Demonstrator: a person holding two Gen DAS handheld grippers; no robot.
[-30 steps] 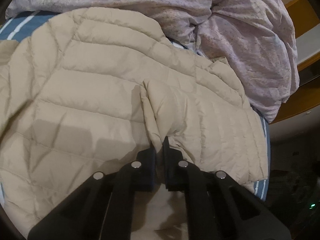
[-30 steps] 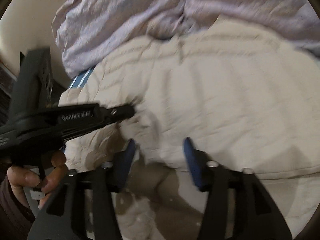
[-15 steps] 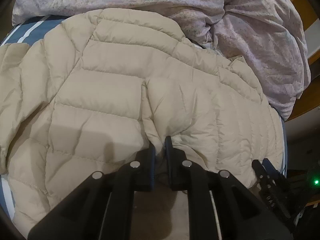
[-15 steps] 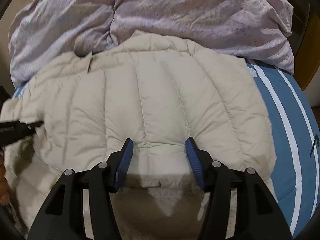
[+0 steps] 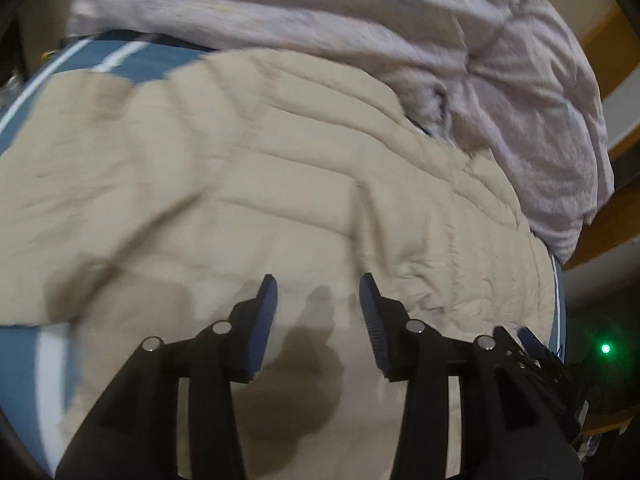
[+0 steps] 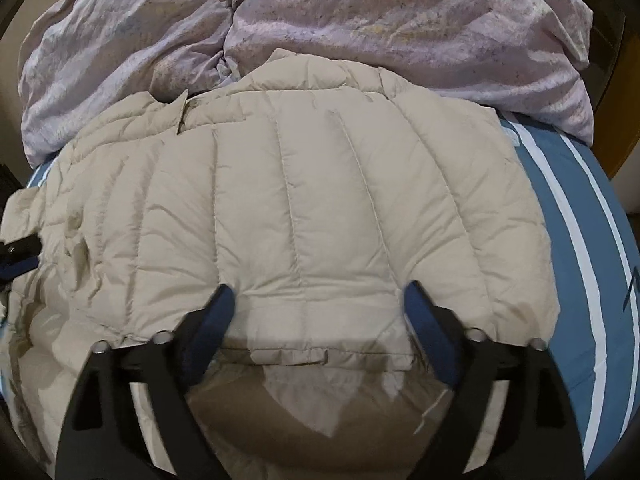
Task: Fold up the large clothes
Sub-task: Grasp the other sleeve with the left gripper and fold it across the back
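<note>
A beige quilted puffer jacket [image 5: 248, 184] [image 6: 320, 208] lies spread on the bed, with one part folded over itself. My left gripper [image 5: 319, 284] hovers just above its near part. Its jaws are opening and no fabric is between the blue pads; this view is blurred by motion. My right gripper [image 6: 320, 290] stands wide and is still opening over the jacket's folded near edge, the pads clear of the cloth. The right gripper's tip [image 5: 532, 344] shows at the lower right of the left wrist view. At the left edge of the right wrist view is the left gripper's tip [image 6: 20, 256].
A crumpled lavender duvet [image 5: 360, 28] [image 6: 360, 20] is heaped behind the jacket and touches its far edge. The blue sheet with white stripes [image 6: 580, 248] [image 5: 112, 56] shows beside the jacket. Wooden furniture [image 5: 604, 40] and a green light [image 5: 606, 348] lie past the bed's right edge.
The left gripper has let go of the jacket fold it pinched and its jaws have parted. It shifted sideways over the jacket. The right jaws spread wider over the folded edge.
</note>
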